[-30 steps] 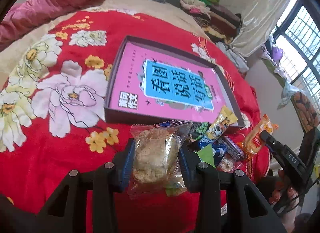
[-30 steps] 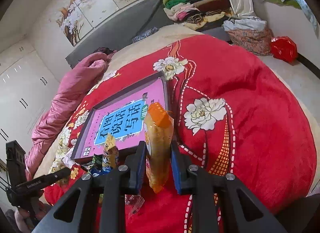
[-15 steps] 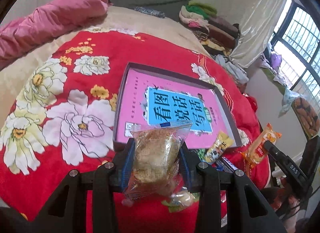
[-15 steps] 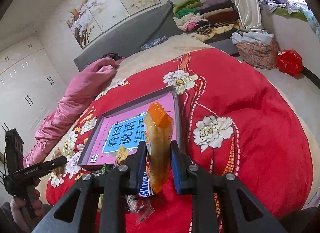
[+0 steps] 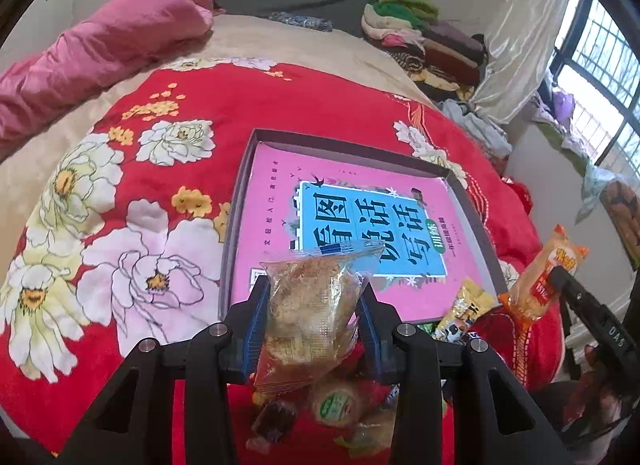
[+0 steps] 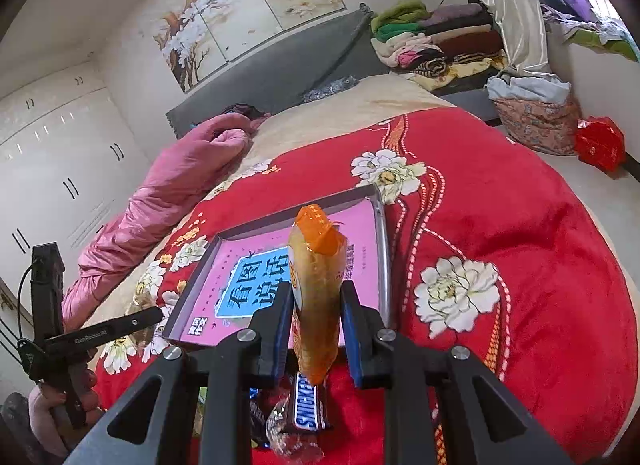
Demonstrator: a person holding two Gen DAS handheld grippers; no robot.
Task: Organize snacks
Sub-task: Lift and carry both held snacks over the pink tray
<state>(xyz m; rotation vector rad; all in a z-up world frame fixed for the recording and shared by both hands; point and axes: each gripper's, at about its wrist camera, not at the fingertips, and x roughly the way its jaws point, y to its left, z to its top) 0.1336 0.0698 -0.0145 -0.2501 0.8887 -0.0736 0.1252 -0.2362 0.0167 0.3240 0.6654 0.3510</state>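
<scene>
Both my hands have risen and pushed forward over the last second: the grey tray now sits lower and nearer in each view, and the loose snacks have slid down under the fingers.

Nearest, my left gripper [image 5: 312, 317] is clamped on a clear packet of golden pastry [image 5: 310, 305], held upright between the blue pads. My right gripper [image 6: 316, 325] is pressed tight on a tall orange-topped bread packet [image 6: 316, 293], also upright.

Below the right fingers: a Snickers bar [image 6: 308, 409] on the red floral blanket [image 6: 520, 225]. Below the left: a green-labelled round cake [image 5: 336, 405] and a dark wrapped sweet [image 5: 272, 421]. A yellow packet [image 5: 464, 309] leans at the tray's near right corner.

Beyond, the grey tray [image 5: 236, 225] lies flat on the blanket, a pink book with a blue panel [image 5: 360, 225] inside it.

Farther off: pink quilt [image 5: 100, 49], then folded clothes [image 6: 436, 37] by the headboard.
</scene>
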